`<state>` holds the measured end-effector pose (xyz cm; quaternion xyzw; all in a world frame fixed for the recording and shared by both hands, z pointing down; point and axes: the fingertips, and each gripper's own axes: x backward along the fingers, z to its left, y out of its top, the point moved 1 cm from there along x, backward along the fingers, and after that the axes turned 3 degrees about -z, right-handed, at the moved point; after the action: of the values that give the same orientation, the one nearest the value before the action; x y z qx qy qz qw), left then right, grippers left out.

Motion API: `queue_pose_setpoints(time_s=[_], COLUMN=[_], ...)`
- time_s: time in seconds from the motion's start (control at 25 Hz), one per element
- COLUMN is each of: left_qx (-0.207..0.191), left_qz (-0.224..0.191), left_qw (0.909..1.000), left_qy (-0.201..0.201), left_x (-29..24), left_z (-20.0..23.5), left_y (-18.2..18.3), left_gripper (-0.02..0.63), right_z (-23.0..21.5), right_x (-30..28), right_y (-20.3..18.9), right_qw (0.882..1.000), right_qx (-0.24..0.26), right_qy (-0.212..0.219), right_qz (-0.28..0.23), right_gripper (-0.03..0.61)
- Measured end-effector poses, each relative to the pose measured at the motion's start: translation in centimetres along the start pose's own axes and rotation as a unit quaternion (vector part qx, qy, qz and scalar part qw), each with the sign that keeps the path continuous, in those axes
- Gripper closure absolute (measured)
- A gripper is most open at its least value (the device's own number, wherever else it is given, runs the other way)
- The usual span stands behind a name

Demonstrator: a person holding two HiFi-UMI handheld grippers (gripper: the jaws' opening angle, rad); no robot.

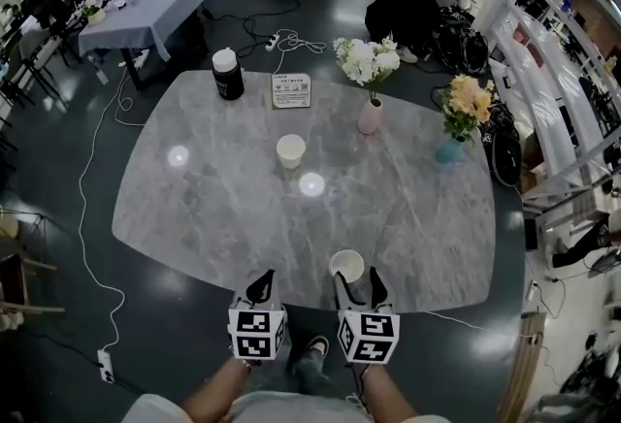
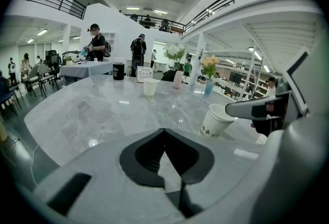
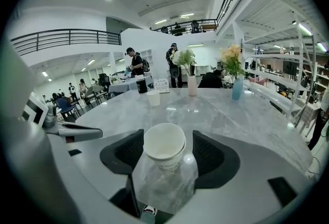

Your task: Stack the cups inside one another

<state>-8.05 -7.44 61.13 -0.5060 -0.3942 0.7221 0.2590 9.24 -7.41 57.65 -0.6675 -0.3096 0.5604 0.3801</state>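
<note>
Our right gripper (image 1: 358,282) has its jaws apart around the near paper cup (image 3: 164,145). A gap shows on each side of the cup, so nothing is clamped yet. Our left gripper (image 2: 164,133), just left of that cup, is pinched together on nothing. The second paper cup (image 1: 290,150) stands upright well beyond the near cup. We judge the danger lies at the marble table (image 1: 194,208) edge, which is close to the near cup. A lopsided squeeze could tip the cup off, and a hard one could crush its thin wall.
</note>
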Motion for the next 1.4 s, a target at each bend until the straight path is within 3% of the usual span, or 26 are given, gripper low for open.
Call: queue_pose_setpoints(time_s=[0.44,0.6,0.92,1.12,1.4], left_qx=[-0.007,-0.01,-0.014,-0.026,-0.041], left_qz=[-0.022,-0.033,-0.06,-0.077,-0.101], left_qw=[0.9997,0.9994,0.9981,0.9966,0.994], left_qy=[0.0,0.0,-0.001,-0.004,-0.009], left_x=[0.8,1.3,3.1,4.4,5.4], left_z=[-1.0,-1.6,-2.8,-4.2,-5.4], left_y=[1.7,2.4,4.6,5.6,6.9], left_gripper=[0.614,0.614,0.614,0.614,0.614], right_z=[-1.5,-2.3,-3.9,-4.8,-5.2], right_x=[2.1,3.2,5.7,7.5,9.0], right_y=[2.7,3.4,5.0,5.2,5.4], right_qw=[0.998,0.997,0.994,0.993,0.991], right_qx=[-0.022,-0.019,-0.031,-0.025,-0.029], right_qy=[-0.018,-0.032,-0.05,-0.057,-0.053], right_qz=[-0.055,-0.069,-0.097,-0.105,-0.116], right_gripper=[0.333,0.433,0.522,0.557,0.56])
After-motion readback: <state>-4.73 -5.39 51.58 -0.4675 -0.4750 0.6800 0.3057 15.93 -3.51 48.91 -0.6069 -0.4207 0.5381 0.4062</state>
